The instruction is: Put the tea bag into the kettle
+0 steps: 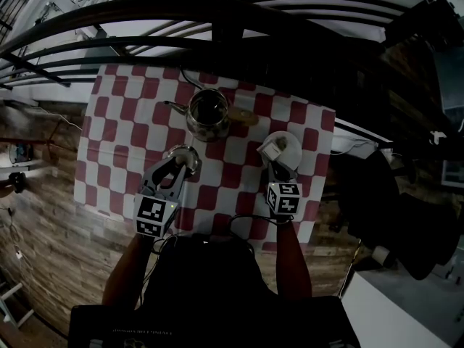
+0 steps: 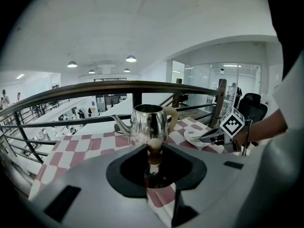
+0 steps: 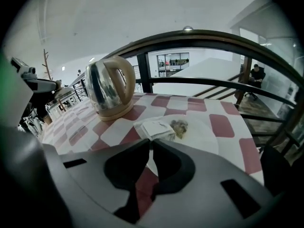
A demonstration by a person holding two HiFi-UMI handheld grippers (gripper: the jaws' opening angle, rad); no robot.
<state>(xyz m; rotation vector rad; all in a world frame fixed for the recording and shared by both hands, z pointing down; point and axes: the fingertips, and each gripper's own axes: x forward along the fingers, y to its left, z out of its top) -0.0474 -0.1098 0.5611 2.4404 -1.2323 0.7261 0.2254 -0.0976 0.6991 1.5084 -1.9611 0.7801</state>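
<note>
A shiny steel kettle [image 1: 208,113] with a cream handle stands open-topped at the middle of the checked table [image 1: 116,158]. My left gripper [image 1: 177,162] is shut on the knob of the kettle's lid [image 1: 184,155], held just in front of the kettle [image 2: 149,122]; the knob [image 2: 154,146] sits between the jaws. A white tea bag [image 3: 156,128] lies on a white saucer [image 3: 204,134] to the right of the kettle [image 3: 110,87]. My right gripper [image 3: 150,144] has its tips pinched together at the tea bag's near edge [image 1: 273,151].
A dark curved railing [image 1: 217,13] runs along the table's far side. A dark chair [image 1: 391,194] stands right of the table. The table's front edge [image 1: 196,227] is close to my body. A brownish stain [image 3: 180,126] marks the saucer beside the bag.
</note>
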